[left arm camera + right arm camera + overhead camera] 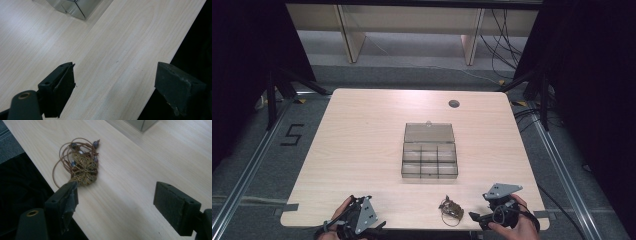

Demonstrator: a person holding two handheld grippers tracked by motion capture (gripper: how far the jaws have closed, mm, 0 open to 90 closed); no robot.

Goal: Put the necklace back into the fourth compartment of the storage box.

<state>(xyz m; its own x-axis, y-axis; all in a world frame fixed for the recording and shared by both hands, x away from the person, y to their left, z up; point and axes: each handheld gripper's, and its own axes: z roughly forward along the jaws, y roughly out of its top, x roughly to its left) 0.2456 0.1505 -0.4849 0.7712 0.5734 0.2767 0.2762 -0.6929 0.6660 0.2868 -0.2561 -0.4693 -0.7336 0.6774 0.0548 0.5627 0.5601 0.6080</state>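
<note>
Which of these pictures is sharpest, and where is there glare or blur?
High view: glare whitens the far edge of the pale wooden table, and the clear plastic compartment box looks soft. Right gripper view: the brass filigree pendant on brown cord is sharpest, while the black jaws below blur. Left gripper view: the wood grain is crisp, and the box corner at the top is hazy.

High view overhead; claw views close, sharing table (pixel 362 145).

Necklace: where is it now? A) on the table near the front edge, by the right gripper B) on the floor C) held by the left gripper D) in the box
A: the necklace lies on the table, apart from the box, just ahead of the open right gripper.
</note>
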